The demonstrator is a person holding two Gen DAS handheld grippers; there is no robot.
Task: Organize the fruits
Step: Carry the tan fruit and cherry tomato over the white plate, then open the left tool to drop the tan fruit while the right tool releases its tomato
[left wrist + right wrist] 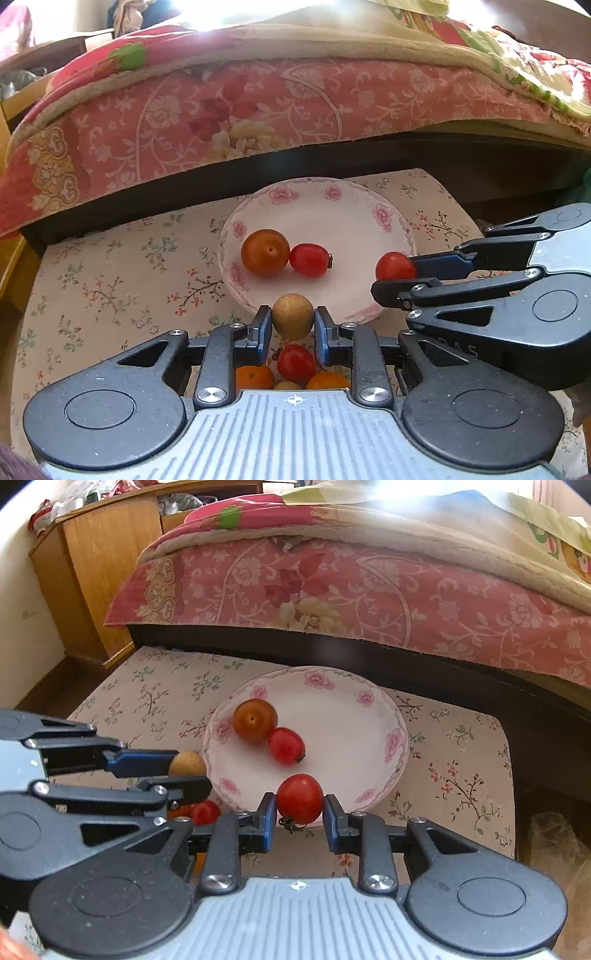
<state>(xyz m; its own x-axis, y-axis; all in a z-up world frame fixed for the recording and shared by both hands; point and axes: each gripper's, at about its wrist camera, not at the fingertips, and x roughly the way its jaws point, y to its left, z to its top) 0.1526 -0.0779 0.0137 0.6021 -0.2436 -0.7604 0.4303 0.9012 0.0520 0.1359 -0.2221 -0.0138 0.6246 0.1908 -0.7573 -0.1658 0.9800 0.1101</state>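
Note:
A white floral plate (pixel 332 218) (pixel 351 731) holds an orange-brown fruit (pixel 265 252) (pixel 254 720) and a red tomato (pixel 308 259) (pixel 286 746). My left gripper (pixel 292 325) (pixel 188 771) is shut on a tan longan (pixel 292 316) (pixel 186 763) at the plate's near rim. My right gripper (pixel 300 808) (pixel 397 275) is shut on a red cherry tomato (pixel 299 798) (pixel 394 266) over the plate's edge. Below the left gripper lie a red tomato (pixel 296 363) (pixel 205 811), two orange fruits (pixel 254 376) and another tan fruit, partly hidden.
The plate stands on a floral-cloth stool (pixel 110 280) (pixel 461 760). Behind it is a bed with a pink floral quilt (pixel 240 110) (pixel 351 590). A wooden cabinet (pixel 99 565) stands at the back left.

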